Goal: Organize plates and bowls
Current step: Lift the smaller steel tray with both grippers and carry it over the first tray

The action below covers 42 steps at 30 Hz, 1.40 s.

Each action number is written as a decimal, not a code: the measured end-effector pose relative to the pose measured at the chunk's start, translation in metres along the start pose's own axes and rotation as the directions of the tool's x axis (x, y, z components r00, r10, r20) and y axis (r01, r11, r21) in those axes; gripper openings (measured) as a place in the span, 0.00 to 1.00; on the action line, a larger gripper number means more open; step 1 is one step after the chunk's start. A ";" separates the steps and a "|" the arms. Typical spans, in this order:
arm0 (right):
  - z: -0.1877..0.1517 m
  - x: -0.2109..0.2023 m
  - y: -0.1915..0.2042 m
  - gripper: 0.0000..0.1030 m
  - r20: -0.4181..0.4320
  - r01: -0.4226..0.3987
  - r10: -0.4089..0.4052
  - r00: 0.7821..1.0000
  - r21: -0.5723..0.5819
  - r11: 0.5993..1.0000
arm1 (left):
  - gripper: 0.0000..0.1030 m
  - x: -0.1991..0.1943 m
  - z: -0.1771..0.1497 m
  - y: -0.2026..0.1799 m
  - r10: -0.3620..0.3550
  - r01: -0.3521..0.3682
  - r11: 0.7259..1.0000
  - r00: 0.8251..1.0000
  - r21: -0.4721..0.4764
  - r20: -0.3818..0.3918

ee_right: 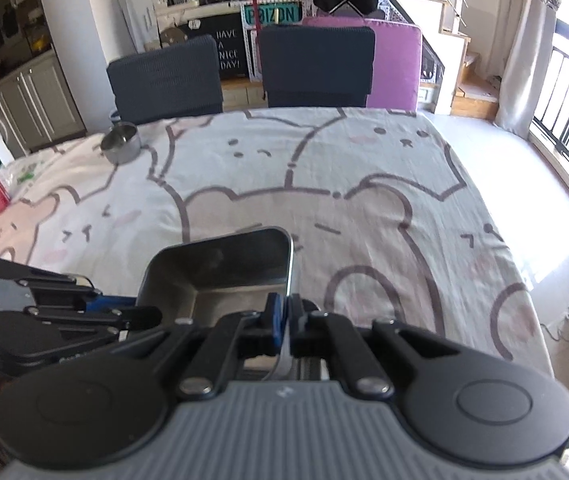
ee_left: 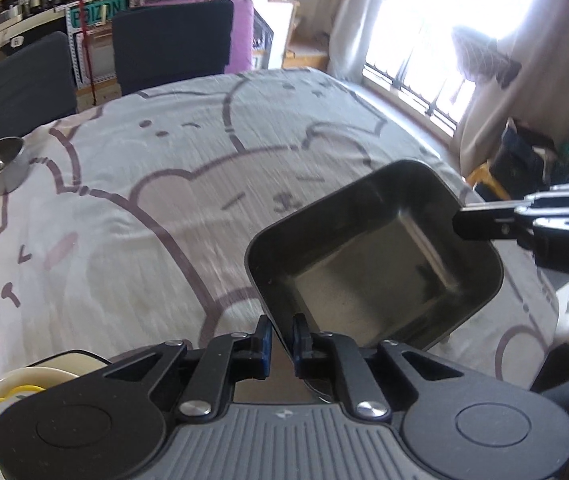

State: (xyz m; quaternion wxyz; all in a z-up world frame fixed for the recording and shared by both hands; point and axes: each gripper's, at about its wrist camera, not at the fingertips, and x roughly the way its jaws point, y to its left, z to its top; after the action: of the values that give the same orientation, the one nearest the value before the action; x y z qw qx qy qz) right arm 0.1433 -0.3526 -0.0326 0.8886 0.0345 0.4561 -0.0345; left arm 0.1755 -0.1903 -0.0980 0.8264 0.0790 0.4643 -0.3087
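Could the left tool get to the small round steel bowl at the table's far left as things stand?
Probably not yet. The cloth between the left tool and the round steel bowl looks bare, but the tool straddles the square metal tray's rim, which the right tool also grips. It would have to release first.

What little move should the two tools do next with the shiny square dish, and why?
Probably lower it gently, keeping it level. The left tool and right tool each pinch the rim of the square dish, which hangs tilted over the tablecloth; a thin-rim hold could slip.
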 end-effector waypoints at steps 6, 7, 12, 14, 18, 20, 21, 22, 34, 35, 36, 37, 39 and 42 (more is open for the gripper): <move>-0.002 0.003 0.000 0.05 -0.031 0.012 -0.012 0.999 -0.020 1.000 | 0.12 0.009 0.000 -0.004 0.008 -0.008 1.000 1.000 0.014 -0.026; -0.003 0.004 0.000 0.05 -0.035 0.013 -0.013 0.999 -0.024 1.000 | 0.12 0.010 0.000 -0.004 0.012 -0.011 1.000 0.999 0.016 -0.030; -0.003 0.010 0.004 0.06 -0.065 0.026 -0.030 0.997 -0.055 0.998 | 0.12 0.013 -0.003 -0.007 0.033 -0.031 0.999 0.998 0.036 -0.050; -0.004 0.014 0.007 0.06 -0.078 0.035 -0.041 0.996 -0.076 0.996 | 0.12 0.016 -0.004 -0.007 0.035 -0.033 0.999 0.998 0.041 -0.060; -0.005 0.017 0.010 0.07 -0.090 0.045 -0.054 0.994 -0.100 0.994 | 0.12 0.019 -0.006 -0.008 0.029 -0.026 0.999 0.997 0.045 -0.069; -0.005 0.020 0.010 0.08 -0.097 0.052 -0.062 0.993 -0.106 0.993 | 0.12 0.019 -0.007 -0.009 0.031 -0.027 0.998 0.997 0.052 -0.070; -0.005 0.022 0.010 0.08 -0.103 0.057 -0.068 0.992 -0.112 0.992 | 0.12 0.020 -0.007 -0.009 0.031 -0.027 0.998 0.997 0.055 -0.070; -0.005 0.023 0.010 0.08 -0.108 0.062 -0.075 0.991 -0.120 0.991 | 0.12 0.020 -0.007 -0.010 0.030 -0.026 0.998 0.997 0.057 -0.071; -0.011 0.047 0.011 0.09 -0.179 0.097 -0.129 0.975 -0.178 0.979 | 0.18 0.024 -0.007 -0.010 0.020 -0.016 0.999 0.997 0.052 -0.073; -0.011 0.050 0.011 0.09 -0.185 0.100 -0.134 0.973 -0.185 0.978 | 0.18 0.025 -0.007 -0.010 0.019 -0.015 0.998 0.997 0.053 -0.074; -0.012 0.054 0.011 0.09 -0.194 0.103 -0.141 0.971 -0.192 0.976 | 0.18 0.025 -0.007 -0.011 0.020 -0.016 0.998 0.997 0.056 -0.074; -0.012 0.057 0.012 0.09 -0.202 0.107 -0.147 0.968 -0.200 0.974 | 0.18 0.025 -0.007 -0.011 0.023 -0.019 0.998 0.997 0.059 -0.074; -0.013 0.061 0.013 0.09 -0.211 0.111 -0.156 0.965 -0.211 0.971 | 0.18 0.024 -0.007 -0.012 0.024 -0.020 0.998 0.997 0.062 -0.073; -0.013 0.066 0.012 0.09 -0.218 0.112 -0.158 0.963 -0.209 0.971 | 0.18 0.024 -0.007 -0.011 0.018 -0.013 0.998 0.997 0.063 -0.073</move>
State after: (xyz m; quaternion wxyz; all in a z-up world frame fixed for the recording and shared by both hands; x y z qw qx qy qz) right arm 0.1722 -0.3416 -0.0933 0.8234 -0.0803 0.5598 -0.0463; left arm 0.1731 -0.2069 -0.1196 0.8083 0.1195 0.4839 -0.3135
